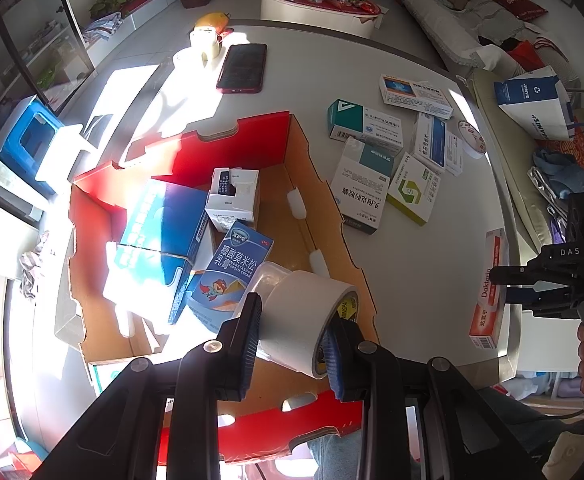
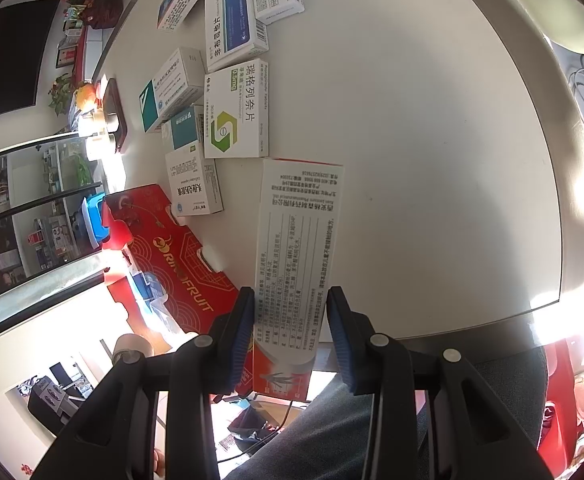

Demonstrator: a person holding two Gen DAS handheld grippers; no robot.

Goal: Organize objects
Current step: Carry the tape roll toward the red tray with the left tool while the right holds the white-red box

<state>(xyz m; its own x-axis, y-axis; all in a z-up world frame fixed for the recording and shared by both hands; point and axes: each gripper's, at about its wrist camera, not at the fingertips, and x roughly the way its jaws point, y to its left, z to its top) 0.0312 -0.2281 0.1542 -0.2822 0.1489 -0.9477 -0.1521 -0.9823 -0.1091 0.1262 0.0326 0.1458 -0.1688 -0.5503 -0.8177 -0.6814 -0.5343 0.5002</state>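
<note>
table [image 1: 392, 264]: a pale round top is seen, with sunlight falling hard across its left side.
red cardboard tray [image 1: 179, 152]: it is set on the table's left part; 3 medicine boxes are already laid inside it.
loose medicine boxes [image 1: 376, 160]: about 6 are left scattered on the table, right of the tray and apart from it.
long daktarin box [image 2: 296, 256]: it is clamped between the blue pads of the right gripper [image 2: 289, 332], near the table's front edge, with 1 end hanging past that edge.
tape roll [image 1: 304, 320]: a white roll is pinched through its wall by the left gripper [image 1: 294, 344], held above the tray's near right corner.
risk, tape: the roll could be dropped onto the tray wall and rolled off, since it is held so close to the rim.
risk, box: the thin carton could be crushed or twisted out, being gripped at 1 end only.
</note>
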